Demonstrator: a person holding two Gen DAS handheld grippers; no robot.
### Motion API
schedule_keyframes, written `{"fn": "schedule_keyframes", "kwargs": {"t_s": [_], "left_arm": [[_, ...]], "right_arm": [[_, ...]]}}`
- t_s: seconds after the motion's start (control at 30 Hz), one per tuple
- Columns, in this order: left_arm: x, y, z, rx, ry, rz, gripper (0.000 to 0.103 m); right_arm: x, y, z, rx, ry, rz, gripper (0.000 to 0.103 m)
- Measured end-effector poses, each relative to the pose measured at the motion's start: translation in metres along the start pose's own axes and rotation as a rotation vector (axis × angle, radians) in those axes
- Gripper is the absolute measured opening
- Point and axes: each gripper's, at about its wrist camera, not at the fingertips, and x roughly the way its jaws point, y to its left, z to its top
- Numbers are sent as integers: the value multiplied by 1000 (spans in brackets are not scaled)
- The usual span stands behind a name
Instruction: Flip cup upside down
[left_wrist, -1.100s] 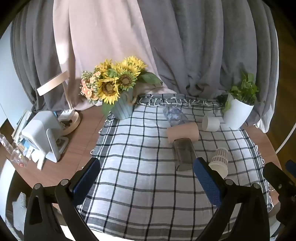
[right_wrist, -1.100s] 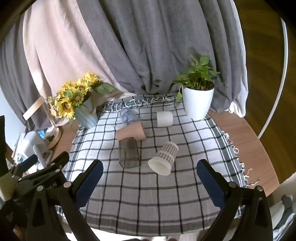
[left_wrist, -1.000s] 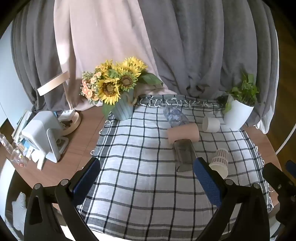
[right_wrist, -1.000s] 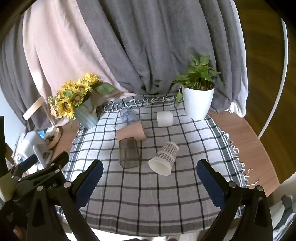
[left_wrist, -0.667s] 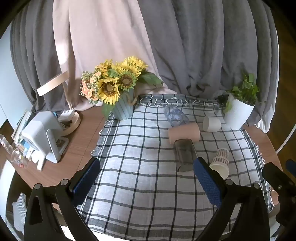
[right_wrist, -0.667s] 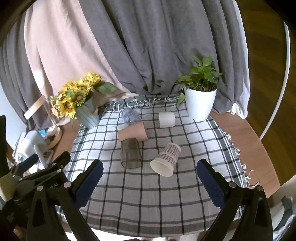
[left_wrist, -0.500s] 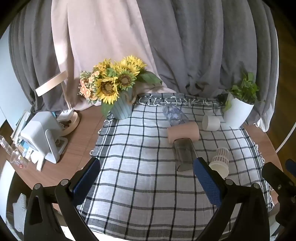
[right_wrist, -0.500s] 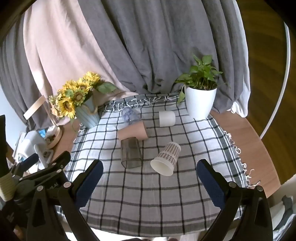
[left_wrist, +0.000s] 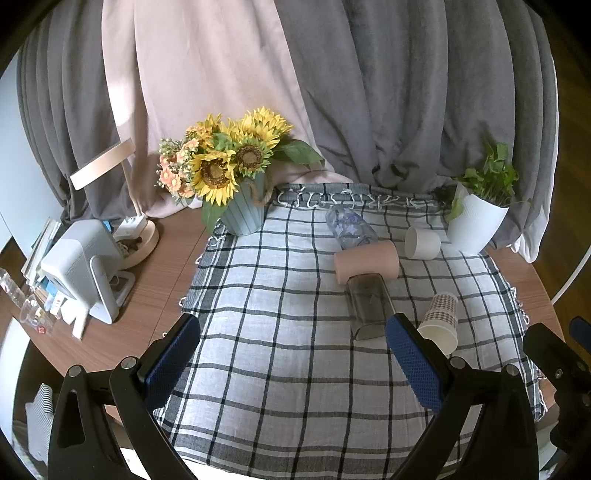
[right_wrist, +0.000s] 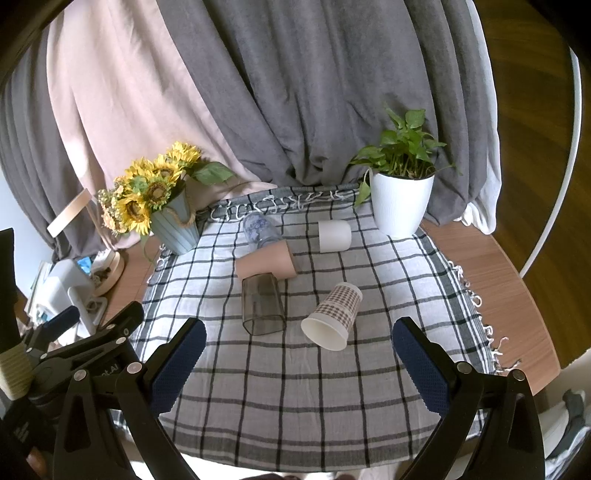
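From your left wrist camera: your left gripper (left_wrist: 293, 354) hangs wide open and empty above the checked cloth (left_wrist: 280, 369), five cups lying on their sides beyond its right finger, the checked paper cup (left_wrist: 439, 321) nearest.

From your right wrist camera: your right gripper (right_wrist: 299, 358) gapes equally wide, holding nothing, the paper cup (right_wrist: 334, 315) between its fingers, beside the smoky tumbler (right_wrist: 262, 304).
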Motion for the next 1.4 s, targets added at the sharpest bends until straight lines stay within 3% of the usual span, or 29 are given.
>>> {"fn": "schedule_keyframes", "kwargs": {"t_s": [1.4], "left_arm": [[3,0,0,2,11,1,103]], "right_arm": [[3,0,0,-2,6,1,102]]}}
